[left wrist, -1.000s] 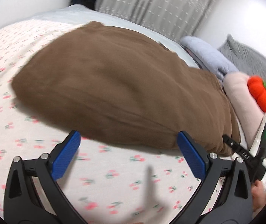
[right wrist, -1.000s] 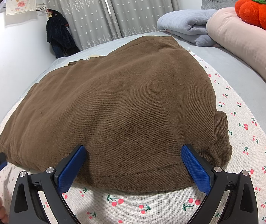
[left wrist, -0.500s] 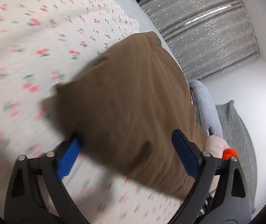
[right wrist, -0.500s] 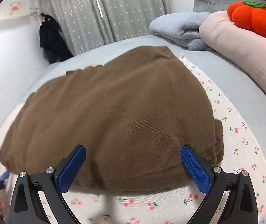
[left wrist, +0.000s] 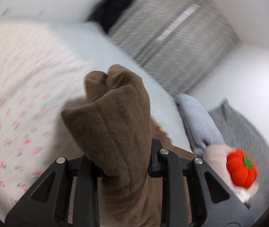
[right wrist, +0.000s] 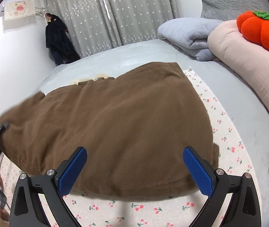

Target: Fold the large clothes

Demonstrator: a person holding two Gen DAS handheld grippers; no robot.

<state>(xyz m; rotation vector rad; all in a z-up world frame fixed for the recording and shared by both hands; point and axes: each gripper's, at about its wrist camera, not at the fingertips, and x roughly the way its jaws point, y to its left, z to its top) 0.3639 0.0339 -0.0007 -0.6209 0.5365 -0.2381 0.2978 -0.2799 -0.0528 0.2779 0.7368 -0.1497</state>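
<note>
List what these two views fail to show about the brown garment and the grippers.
- Left gripper pads: left wrist view, buried under the bunched brown garment.
- Garment's type and sleeves: both views, folded under itself.
- Cherry-print sheet: left wrist view, motion blur.
- Left gripper body: right wrist view, cut off at left edge.

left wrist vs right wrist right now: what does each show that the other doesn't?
Left wrist only: the left gripper shut on a bunched corner of the brown garment, seen close up.

Right wrist only: the right gripper open at the near hem, the garment's full spread, and a small wall hanging.

Both: cherry-print sheet, grey curtains, orange pumpkin plush, folded grey blanket.
</note>
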